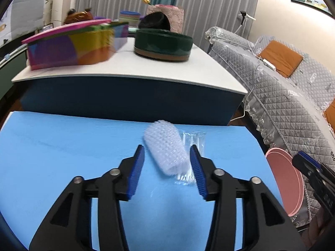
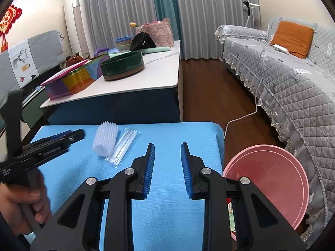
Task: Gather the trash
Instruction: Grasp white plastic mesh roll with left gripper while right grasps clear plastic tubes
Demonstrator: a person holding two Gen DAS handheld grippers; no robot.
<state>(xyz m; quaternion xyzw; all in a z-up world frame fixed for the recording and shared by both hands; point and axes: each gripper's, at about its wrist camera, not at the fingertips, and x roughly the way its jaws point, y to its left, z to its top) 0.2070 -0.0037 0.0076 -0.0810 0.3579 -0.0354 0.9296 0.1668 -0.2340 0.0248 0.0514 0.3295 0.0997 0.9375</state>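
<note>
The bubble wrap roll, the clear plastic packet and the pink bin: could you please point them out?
bubble wrap roll [image 1: 166, 147], left wrist view, mid-body.
clear plastic packet [image 2: 123, 146], right wrist view, middle.
pink bin [image 2: 270, 173], right wrist view, inner wall.

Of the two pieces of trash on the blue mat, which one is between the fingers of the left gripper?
The bubble wrap roll: it lies between the open fingers of the left gripper. The clear packet lies beside the roll, mostly behind the right finger.
</note>
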